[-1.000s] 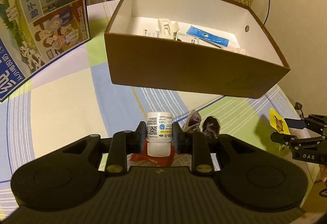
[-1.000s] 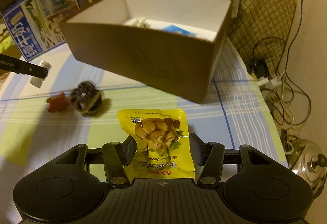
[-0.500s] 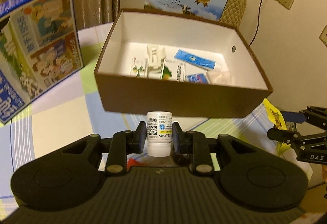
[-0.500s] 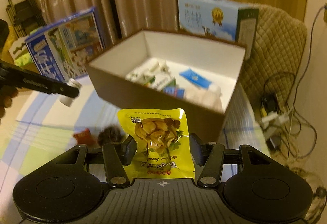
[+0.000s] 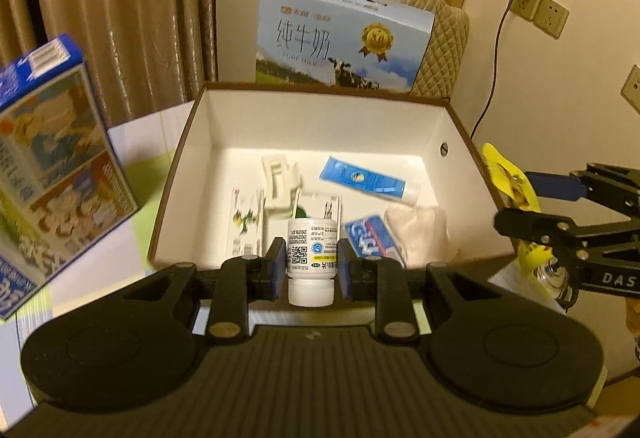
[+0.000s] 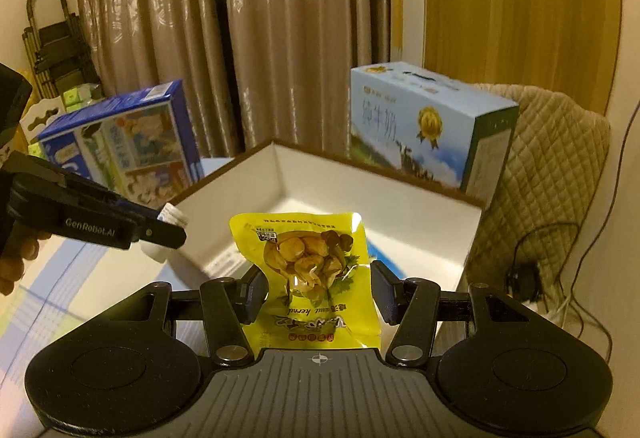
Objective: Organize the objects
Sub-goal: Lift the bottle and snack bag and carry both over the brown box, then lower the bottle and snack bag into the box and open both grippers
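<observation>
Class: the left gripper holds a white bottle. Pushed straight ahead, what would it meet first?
Probably the green-and-white carton lying in the brown box, just beyond the left gripper and white bottle; depth is uncertain.

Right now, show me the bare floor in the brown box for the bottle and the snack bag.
In the brown box, the white floor lies bare along the back wall, above the white holder and blue tube. The front is crowded: packets, a blue pack, a white pouch.
</observation>
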A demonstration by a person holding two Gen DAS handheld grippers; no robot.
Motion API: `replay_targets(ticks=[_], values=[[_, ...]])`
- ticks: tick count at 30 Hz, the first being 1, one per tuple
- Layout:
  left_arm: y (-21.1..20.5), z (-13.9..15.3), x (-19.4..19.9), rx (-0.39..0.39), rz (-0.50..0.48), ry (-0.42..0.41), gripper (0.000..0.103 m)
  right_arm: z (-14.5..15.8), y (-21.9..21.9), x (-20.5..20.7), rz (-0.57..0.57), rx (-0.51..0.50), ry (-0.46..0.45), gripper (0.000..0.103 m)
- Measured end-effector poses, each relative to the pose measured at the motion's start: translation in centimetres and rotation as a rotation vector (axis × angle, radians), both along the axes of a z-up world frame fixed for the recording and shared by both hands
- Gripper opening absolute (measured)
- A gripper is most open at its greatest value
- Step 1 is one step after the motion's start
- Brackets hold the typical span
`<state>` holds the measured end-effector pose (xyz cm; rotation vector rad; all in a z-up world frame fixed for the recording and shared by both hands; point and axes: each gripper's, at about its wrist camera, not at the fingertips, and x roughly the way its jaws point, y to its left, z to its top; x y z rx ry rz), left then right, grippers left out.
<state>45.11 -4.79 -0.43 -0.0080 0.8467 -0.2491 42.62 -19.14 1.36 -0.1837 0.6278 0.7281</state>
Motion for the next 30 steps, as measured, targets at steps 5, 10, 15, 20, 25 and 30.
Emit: replay_targets(ticks=[5,10,15,20,25,30], values=[[-1.3,0.0,2.5,-0.001,-0.012,0.009,0.022,-0.7,1.0,2.7,-0.001,-0.023,0.005,0.051],[-2.5,-0.7,5.0,0.007,-0.020,0.026,0.022,-2.2,1.6,5.4,-0.019,-0.043,0.046,0.051],[-3.7,-1.8,7.4,0.019,-0.034,0.050,0.022,-3.8,1.9,8.2,-0.054,-0.066,0.085,0.052],[-5.0,-3.4,10.7,0.021,-0.044,0.083,0.022,-5.7,2.6,11.3,-0.090,-0.091,0.139,0.052],[-5.8,-5.2,13.5,0.041,-0.051,0.112,0.022,-7.3,3.4,14.0,-0.113,-0.120,0.170,0.052],[-6.8,-6.8,15.6,0.065,-0.073,0.131,0.022,-8.3,3.5,15.6,-0.123,-0.138,0.189,0.052]])
